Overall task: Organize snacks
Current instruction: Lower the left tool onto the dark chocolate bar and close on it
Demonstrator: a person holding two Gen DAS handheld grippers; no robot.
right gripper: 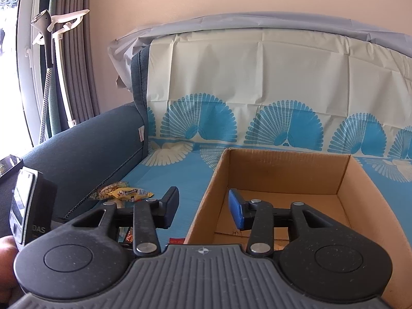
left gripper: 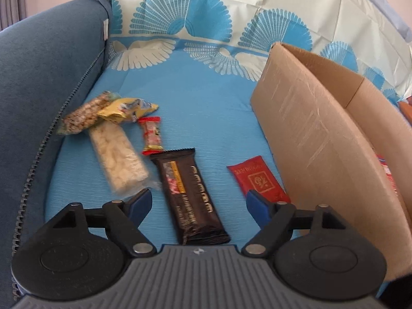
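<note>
Left hand-held gripper (left gripper: 198, 203): jaws wide apart, empty, above long dark-brown foil snack bar (left gripper: 189, 198) on blue sheet. Right hand-held gripper (right gripper: 203, 207): half open, empty, straddling brown cardboard box (right gripper: 206, 206) wall.

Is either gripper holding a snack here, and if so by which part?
Neither. The left gripper is open above the dark bar; the right gripper is open and empty at the box wall.

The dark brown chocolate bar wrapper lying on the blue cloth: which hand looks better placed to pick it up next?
Left, probably. The left gripper hangs open right over the dark brown chocolate bar wrapper, which lies between its fingers. The right gripper straddles the wall of the brown cardboard box.
</note>
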